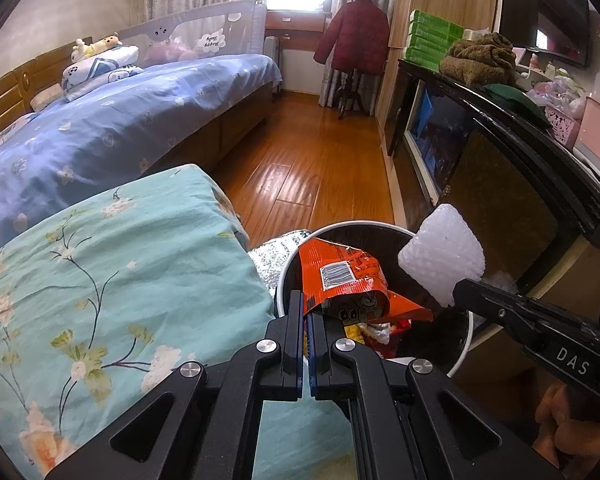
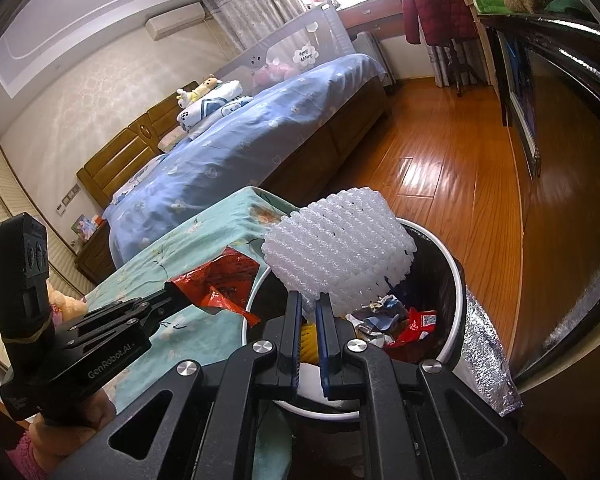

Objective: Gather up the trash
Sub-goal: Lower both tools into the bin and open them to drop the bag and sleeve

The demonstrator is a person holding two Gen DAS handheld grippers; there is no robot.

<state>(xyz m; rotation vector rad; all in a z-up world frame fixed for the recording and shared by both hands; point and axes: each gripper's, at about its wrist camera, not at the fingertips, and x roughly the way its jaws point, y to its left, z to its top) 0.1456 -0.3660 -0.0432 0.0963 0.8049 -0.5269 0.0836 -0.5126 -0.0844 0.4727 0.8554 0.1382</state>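
Note:
My left gripper [image 1: 309,308] is shut on an orange snack wrapper [image 1: 342,276] and holds it over the white-rimmed trash bin [image 1: 462,344]. My right gripper [image 2: 309,300] is shut on a white foam fruit net [image 2: 340,252], also held over the bin [image 2: 456,320]. In the left wrist view the right gripper [image 1: 460,290] comes in from the right with the net [image 1: 444,258]. In the right wrist view the left gripper [image 2: 172,294] comes in from the left with the wrapper [image 2: 220,280]. The bin holds several wrappers [image 2: 412,326].
A surface under teal floral cloth [image 1: 100,280] stands left of the bin. A silver foil sheet [image 2: 484,360] lies beside the bin. A dark cabinet [image 1: 500,168] runs along the right. A bed with a blue cover [image 1: 120,128] is behind, with wooden floor [image 1: 312,168] between.

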